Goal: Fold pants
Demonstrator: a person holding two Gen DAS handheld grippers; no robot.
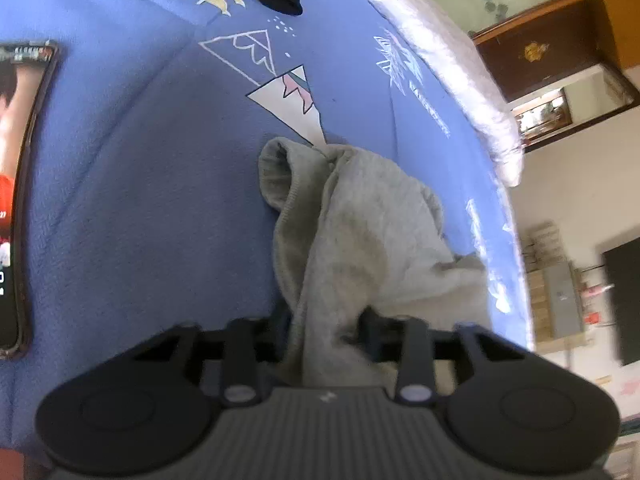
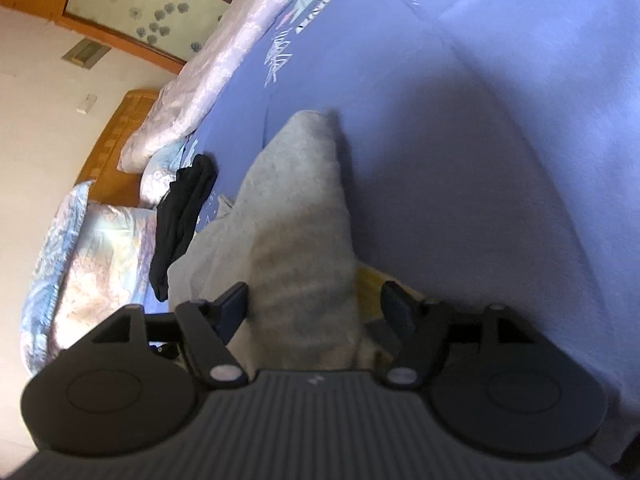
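The grey pants (image 1: 360, 220) lie bunched on the blue printed bedsheet (image 1: 140, 200), a ribbed cuff or waistband end curling up at the far end. My left gripper (image 1: 330, 320) is shut on a gathered fold of them, and cloth fills the gap between its fingers. In the right wrist view the grey pants (image 2: 296, 200) run as a long folded strip away from me. My right gripper (image 2: 314, 300) stands open astride that strip, with a gap showing beside the right finger (image 2: 394, 300).
A phone (image 1: 16, 200) with a lit screen lies on the sheet at the left. A black garment (image 2: 182, 220) lies beyond the pants. A pale quilt (image 2: 224, 60) and pillows (image 2: 92, 260) line the bed's far edge, before a wooden headboard (image 2: 116, 136).
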